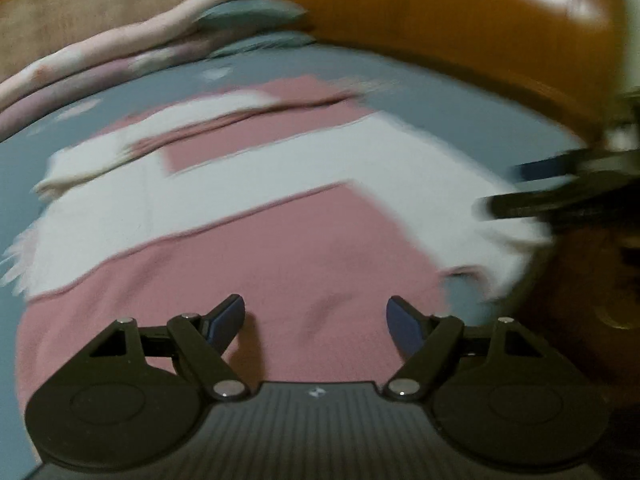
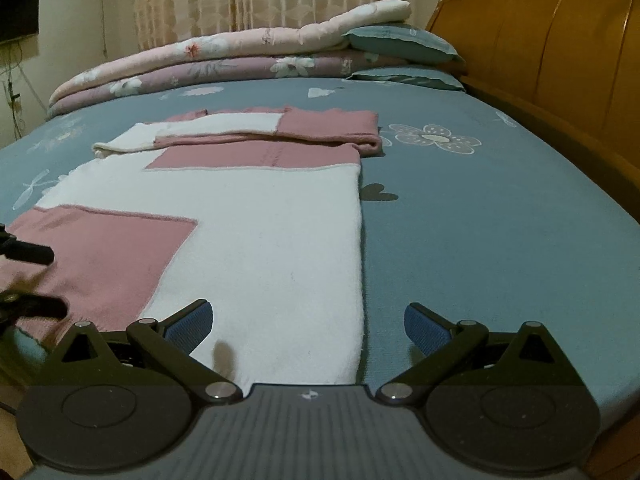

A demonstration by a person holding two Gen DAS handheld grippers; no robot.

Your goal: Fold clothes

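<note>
Pink-and-white sweater point(image 2: 256, 216) lies spread flat on a bed's blue-grey floral sheet point(image 2: 480, 240), its sleeves folded across the far end near stacked quilts point(image 2: 224, 60) and two pillows point(image 2: 400, 40) by the wooden headboard point(image 2: 540, 48). The right gripper point(image 2: 308, 320) hovers over the garment's near hem, jaws wide and empty, straddling the sweater's right edge. The left gripper point(image 1: 316, 316), also spread wide with nothing between its blue pads point(image 1: 404, 320), hangs above the pink panel in a blurred view.

A bed point(image 2: 500, 240) with a wooden headboard point(image 2: 540, 40) fills the room — patterned curtains point(image 2: 260, 0) hang behind, beside a pale wall point(image 2: 80, 20).
</note>
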